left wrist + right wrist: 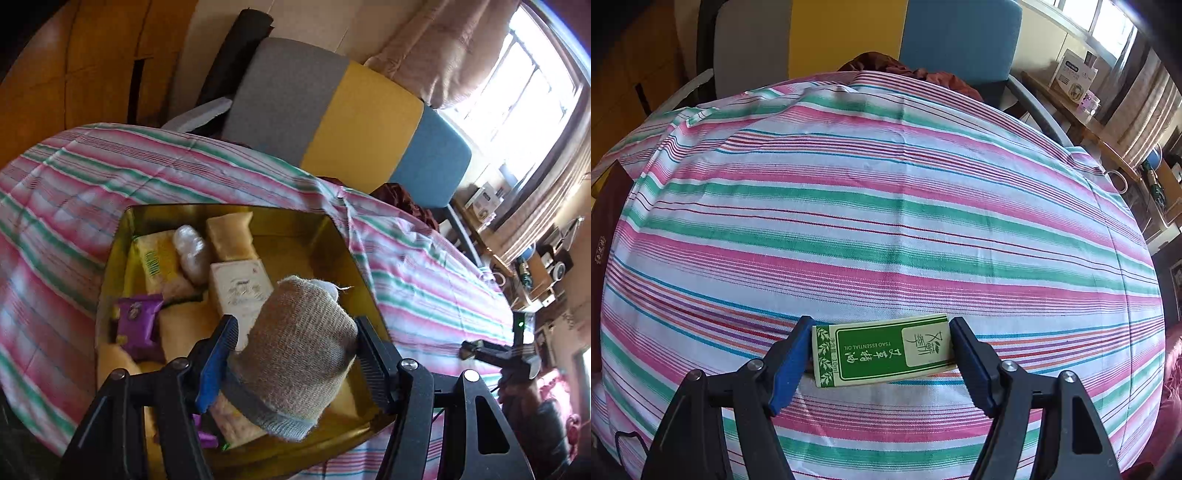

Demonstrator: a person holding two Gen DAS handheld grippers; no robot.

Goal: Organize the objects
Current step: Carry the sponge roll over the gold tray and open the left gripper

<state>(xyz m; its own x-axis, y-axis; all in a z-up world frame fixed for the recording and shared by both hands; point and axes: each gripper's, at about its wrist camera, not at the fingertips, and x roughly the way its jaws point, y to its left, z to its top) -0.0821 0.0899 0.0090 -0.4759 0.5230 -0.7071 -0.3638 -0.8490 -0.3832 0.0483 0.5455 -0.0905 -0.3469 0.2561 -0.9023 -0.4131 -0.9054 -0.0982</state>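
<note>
My left gripper (295,350) is clamped on a rolled sock (295,354), toe end toward 12, hanging over the gold tin (354,258), prob. to drop in w/ the packets. Right gripper (881,350) pinches the green oil box (882,349) by its ends, long axis 9-to-3, on the striped cloth (879,206).

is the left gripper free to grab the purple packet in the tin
Probably not yet: the left gripper is shut on a bandage roll, which fills its jaws. The purple packet lies uncovered in the tin, so the way opens once the roll is dropped.
</note>
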